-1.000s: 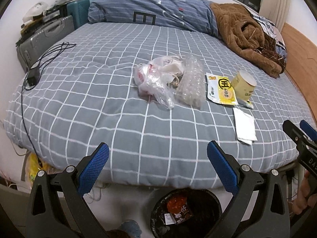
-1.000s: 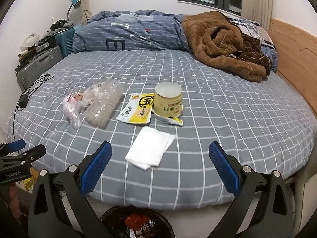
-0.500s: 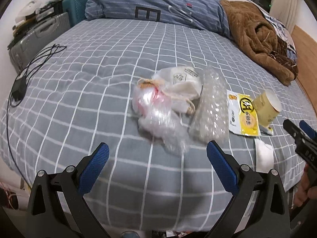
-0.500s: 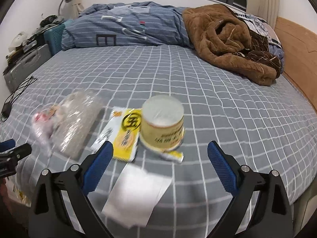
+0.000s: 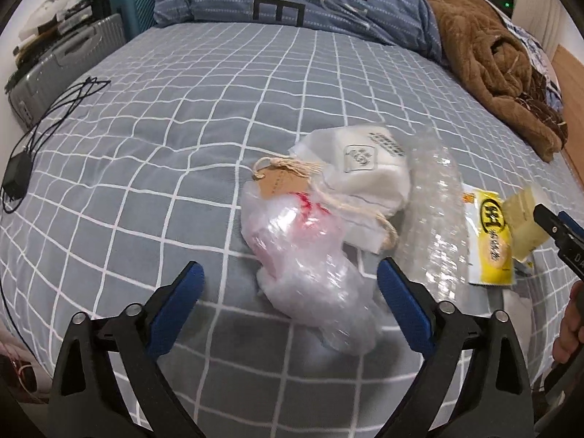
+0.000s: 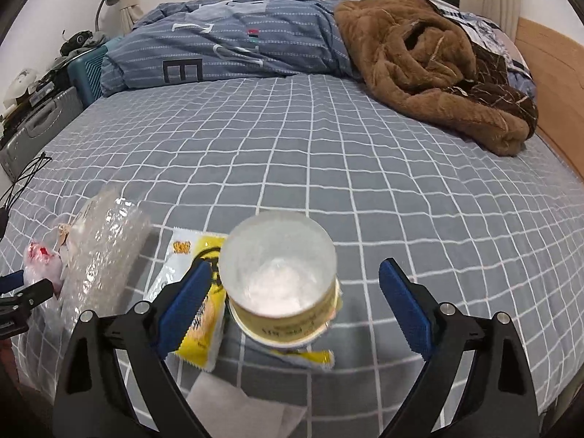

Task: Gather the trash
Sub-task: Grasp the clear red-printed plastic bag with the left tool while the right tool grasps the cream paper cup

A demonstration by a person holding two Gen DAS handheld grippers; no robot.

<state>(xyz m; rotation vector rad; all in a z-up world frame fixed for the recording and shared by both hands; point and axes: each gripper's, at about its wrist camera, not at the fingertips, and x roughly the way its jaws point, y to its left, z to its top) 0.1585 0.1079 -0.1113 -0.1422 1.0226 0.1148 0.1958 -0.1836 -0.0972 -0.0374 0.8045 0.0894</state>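
Left wrist view: left gripper [image 5: 288, 284] low over the bed [image 5: 204, 116], jaws wide but closing, the crumpled clear plastic bag [image 5: 310, 262] lying between the blue pads, not yet pinched. Just beyond it, touching: a white drawstring pouch [image 5: 365, 179] with a brown tag, and a roll of bubble wrap [image 5: 434, 219] alongside. Yellow snack packet [image 5: 489, 237] farther right, near the other tool's tip.

Right wrist view: right gripper [image 6: 292, 292] jaws wide and closing too, the paper cup [image 6: 281, 277] standing upright between the pads, no contact visible. Cup sitting partly on the yellow packet; white tissue [image 6: 248, 412] nearest the bed's edge.

Likely risks from here:
- Thin, slippery film: a shallow pinch could slide off, or catch only a fold and let the rest trail.
- Pouch string tangled against the bag; could be dragged along or tip the bubble wrap.
- Cup light and soft-walled on a yielding mattress: an off-centre squeeze could topple or crush it, spilling any residue inside.
- Packet under the cup could shift or lift with it.
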